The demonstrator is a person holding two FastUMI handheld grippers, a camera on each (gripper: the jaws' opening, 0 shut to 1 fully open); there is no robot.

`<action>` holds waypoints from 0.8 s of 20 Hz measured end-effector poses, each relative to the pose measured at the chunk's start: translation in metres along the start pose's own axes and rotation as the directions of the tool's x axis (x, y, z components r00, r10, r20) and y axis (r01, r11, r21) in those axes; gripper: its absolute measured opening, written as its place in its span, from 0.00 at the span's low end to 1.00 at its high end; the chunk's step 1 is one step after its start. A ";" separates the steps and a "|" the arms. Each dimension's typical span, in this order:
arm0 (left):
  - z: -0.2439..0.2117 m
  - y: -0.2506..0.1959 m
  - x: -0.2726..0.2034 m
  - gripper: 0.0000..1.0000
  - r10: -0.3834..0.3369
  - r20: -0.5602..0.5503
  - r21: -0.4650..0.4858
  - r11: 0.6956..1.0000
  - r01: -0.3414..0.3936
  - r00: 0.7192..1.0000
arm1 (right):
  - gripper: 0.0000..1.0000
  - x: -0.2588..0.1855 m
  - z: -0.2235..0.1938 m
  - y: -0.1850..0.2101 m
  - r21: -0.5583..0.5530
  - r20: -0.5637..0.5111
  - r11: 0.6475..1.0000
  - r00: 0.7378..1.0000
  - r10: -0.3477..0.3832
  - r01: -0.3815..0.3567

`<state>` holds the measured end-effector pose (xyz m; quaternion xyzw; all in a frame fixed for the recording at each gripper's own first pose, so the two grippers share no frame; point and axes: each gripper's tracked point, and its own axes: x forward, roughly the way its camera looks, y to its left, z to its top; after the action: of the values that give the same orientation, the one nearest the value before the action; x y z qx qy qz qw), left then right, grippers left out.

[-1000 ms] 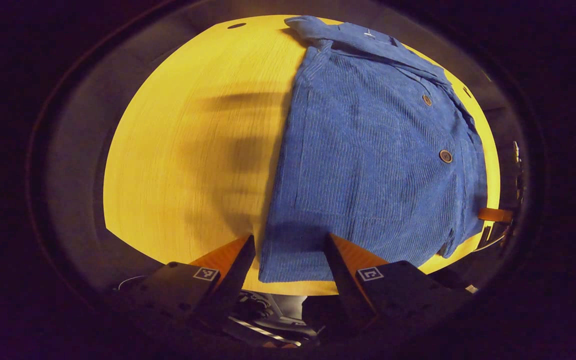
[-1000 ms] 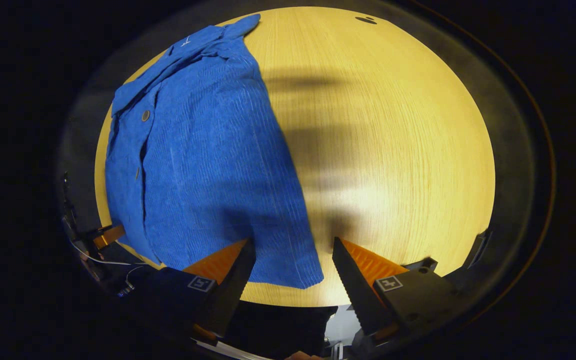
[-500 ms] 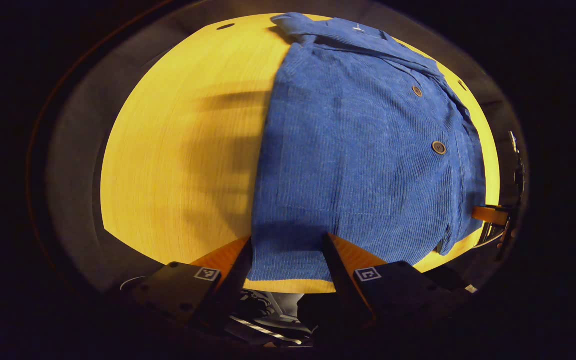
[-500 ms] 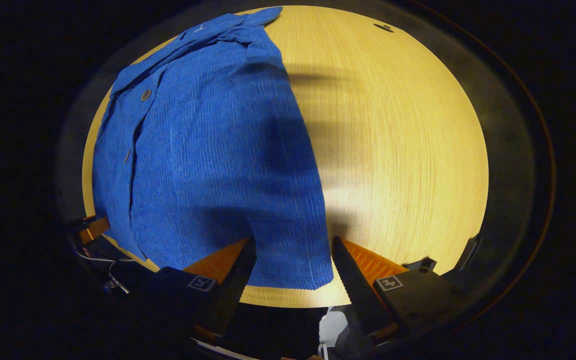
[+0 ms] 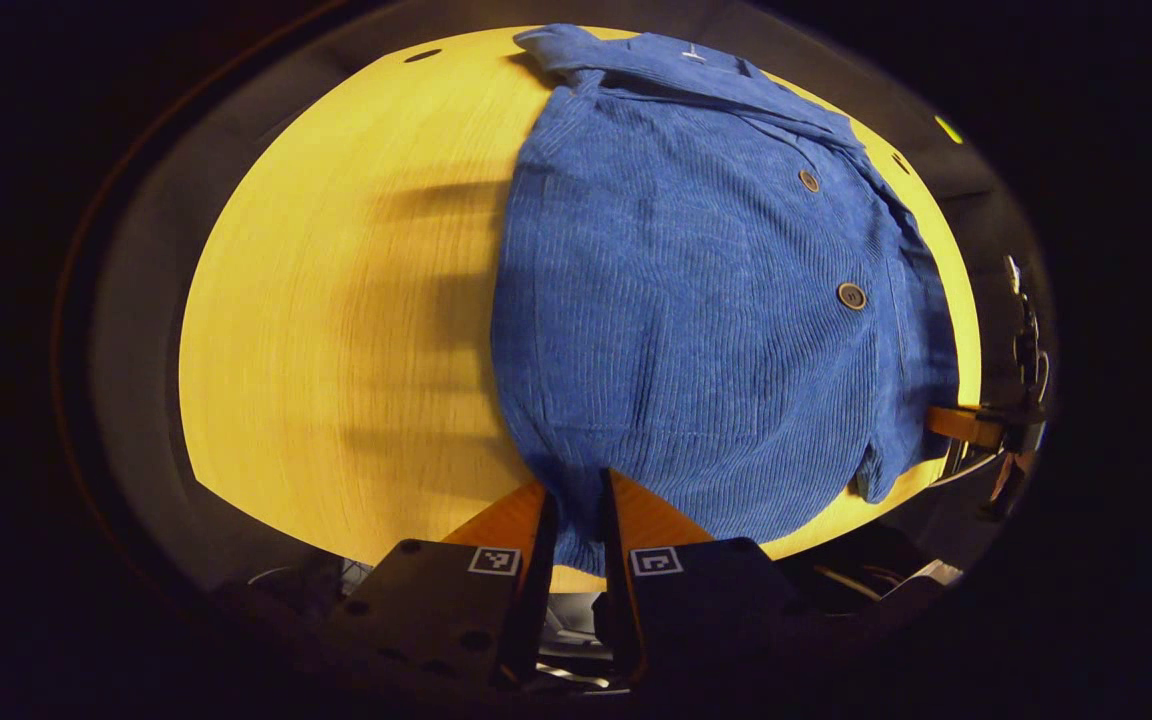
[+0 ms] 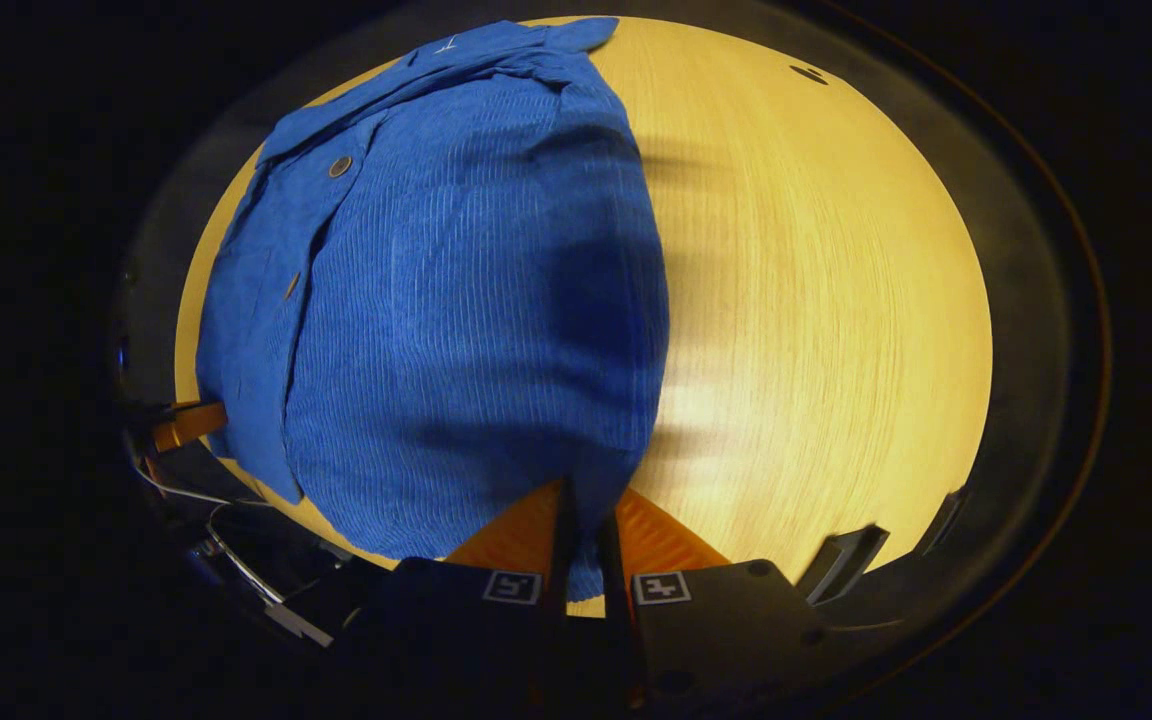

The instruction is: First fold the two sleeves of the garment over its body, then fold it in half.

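Yellow wooden bench [image 5: 336, 300]: blue corduroy jacket [image 5: 696, 300], sleeves folded; my left tool [image 5: 576, 520] and right tool [image 6: 586, 530] pinch its hem, halving left.

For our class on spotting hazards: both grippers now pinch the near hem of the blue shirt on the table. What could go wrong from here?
1. Each gripper, left and right, pinches only a narrow bit of the shirt's hem, so the thick ribbed cloth may slip out during the lift.
2. If the two rise unevenly, the fold could land skewed.
3. The hem lies close to the table edge, so a dropped corner might hang off.
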<state>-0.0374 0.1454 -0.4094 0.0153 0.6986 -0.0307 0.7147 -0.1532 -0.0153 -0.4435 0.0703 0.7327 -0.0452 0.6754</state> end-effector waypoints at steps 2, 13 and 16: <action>0.000 -0.002 -0.001 0.18 -0.048 -0.012 -0.030 0.998 0.047 0.999 | 0.19 -0.001 0.000 0.000 -0.016 -0.002 1.000 1.000 0.018 -0.018; -0.002 -0.020 -0.022 0.00 -0.169 0.038 -0.021 0.985 0.169 0.985 | 0.04 -0.044 0.013 0.036 0.141 0.023 0.950 0.960 0.279 -0.279; 0.013 -0.031 -0.057 0.00 -0.237 0.078 0.003 0.971 0.237 0.968 | 0.04 -0.076 0.034 0.047 0.094 0.070 0.945 0.949 0.308 -0.314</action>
<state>-0.0274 0.1145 -0.3511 -0.0718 0.6674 -0.1142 0.7324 -0.1063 0.0223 -0.3690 0.2187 0.6904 0.0220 0.6892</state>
